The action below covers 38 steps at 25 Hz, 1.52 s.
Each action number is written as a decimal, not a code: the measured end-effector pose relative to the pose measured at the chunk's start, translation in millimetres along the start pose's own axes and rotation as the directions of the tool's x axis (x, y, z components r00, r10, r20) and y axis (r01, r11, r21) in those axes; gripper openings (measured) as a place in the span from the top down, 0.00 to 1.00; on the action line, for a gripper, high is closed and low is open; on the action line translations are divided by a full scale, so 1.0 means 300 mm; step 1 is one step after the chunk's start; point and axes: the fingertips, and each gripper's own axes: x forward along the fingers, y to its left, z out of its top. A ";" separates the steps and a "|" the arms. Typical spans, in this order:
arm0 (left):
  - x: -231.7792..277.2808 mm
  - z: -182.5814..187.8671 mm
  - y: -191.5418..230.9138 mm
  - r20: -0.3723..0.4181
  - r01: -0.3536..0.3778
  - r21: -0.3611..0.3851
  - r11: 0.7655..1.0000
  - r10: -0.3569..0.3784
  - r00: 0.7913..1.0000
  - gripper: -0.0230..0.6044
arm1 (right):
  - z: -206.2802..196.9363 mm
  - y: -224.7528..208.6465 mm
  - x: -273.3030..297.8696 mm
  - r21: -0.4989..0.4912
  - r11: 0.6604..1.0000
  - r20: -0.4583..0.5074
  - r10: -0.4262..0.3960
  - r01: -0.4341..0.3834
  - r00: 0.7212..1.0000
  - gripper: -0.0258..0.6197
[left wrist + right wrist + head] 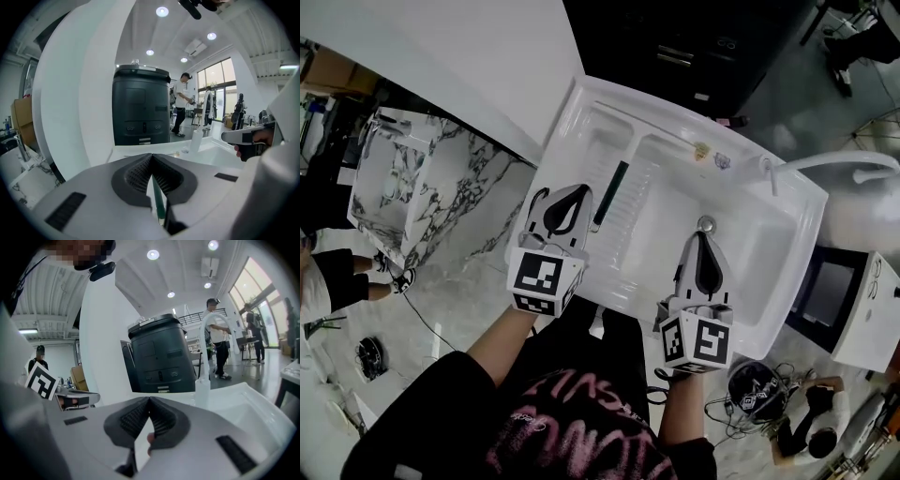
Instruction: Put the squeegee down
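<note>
The squeegee (611,192), long, thin and dark, lies along the ribbed drainer of the white sink (581,108), just right of my left gripper (578,190). The left gripper's jaws meet at their tips, and in the left gripper view (151,157) a thin green strip of the squeegee (158,199) shows through the gap behind them, not clamped at the tips. My right gripper (701,234) hovers over the basin near the drain (705,223). In the right gripper view (149,399) its jaws are shut with only white sink behind.
A white tap (834,161) arches over the sink's right corner. A black cabinet (675,47) stands behind the sink, a marble counter (441,178) to the left and a white machine (862,309) to the right. A person (180,105) stands in the background.
</note>
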 end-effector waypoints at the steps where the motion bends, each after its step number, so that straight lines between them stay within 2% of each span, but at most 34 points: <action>1: -0.013 0.013 0.004 0.007 -0.002 0.000 1.000 0.002 1.000 0.95 | 0.015 0.007 -0.009 -0.007 1.000 0.009 0.001 -0.001 1.000 0.93; 7: -0.097 0.110 0.012 0.068 -0.013 0.002 1.000 0.013 0.998 0.95 | 0.123 0.034 -0.068 0.032 0.999 0.086 0.007 -0.010 0.996 0.93; 15: -0.202 0.256 0.014 0.167 -0.024 0.010 1.000 0.022 0.986 0.95 | 0.262 0.076 -0.143 -0.034 0.999 0.179 0.009 -0.003 0.984 0.93; 22: -0.291 0.363 0.011 0.248 -0.031 0.026 0.999 0.024 0.968 0.95 | 0.366 0.110 -0.208 -0.071 0.997 0.250 0.011 0.007 0.968 0.93; 29: -0.358 0.476 0.016 0.341 -0.034 0.038 0.999 0.019 0.940 0.95 | 0.473 0.144 -0.261 -0.119 0.993 0.321 0.019 0.021 0.947 0.93; 33: -0.372 0.518 -0.001 0.368 -0.021 0.053 0.998 0.001 0.930 0.95 | 0.502 0.153 -0.278 -0.141 0.990 0.343 0.020 0.031 0.939 0.93; 38: -0.370 0.523 -0.018 0.371 -0.008 0.064 0.998 -0.016 0.928 0.95 | 0.500 0.148 -0.287 -0.131 0.991 0.345 0.015 0.032 0.938 0.93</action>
